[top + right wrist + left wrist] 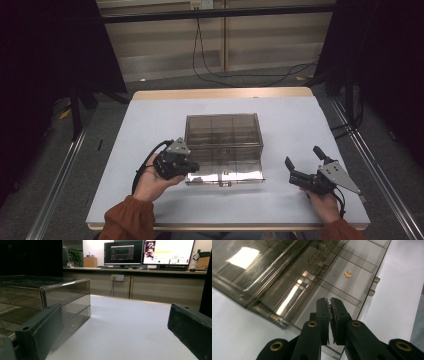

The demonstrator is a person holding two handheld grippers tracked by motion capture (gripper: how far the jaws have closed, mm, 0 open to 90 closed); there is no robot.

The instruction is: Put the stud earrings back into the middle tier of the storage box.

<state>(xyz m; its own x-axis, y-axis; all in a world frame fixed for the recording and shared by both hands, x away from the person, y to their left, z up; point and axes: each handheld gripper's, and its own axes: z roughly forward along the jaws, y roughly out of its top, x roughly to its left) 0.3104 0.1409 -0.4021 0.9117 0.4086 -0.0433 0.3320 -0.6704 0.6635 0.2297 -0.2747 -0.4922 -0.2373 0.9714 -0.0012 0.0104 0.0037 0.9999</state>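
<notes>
**Left gripper pinching a tiny drawer knob on the smoked plastic organizer**

While the right gripper [303, 165] just sits off to the side with its jaws spread wide and nothing between them, the left gripper [192, 165] is doing all the work. In the left gripper view its jaws are pressed together on what looks like a little brass knob [329, 306], just peeking out between the pads at the tips.

The drawer box [223, 141] sits right ahead of the left gripper, on the white table [300, 120], and well off to the left of the right gripper's jaws. The bottom drawer [342, 280] looks pulled out a bit toward the left gripper, with a second brass knob [347, 274] showing farther along the front.

Handling-wise, my guess: it's thin, rigid smoked acrylic, light and pretty slick, so the whole box could slide on the table if you tug hard. The knob is the only real grab point, and it's tiny, so the pinch could easily slip off. I'd brace the box with the free gripper. It could probably crack or scuff if squeezed on the walls.

Looks-wise: see-through grey-brown, glossy, with divider compartments inside and several stacked drawers.
</notes>
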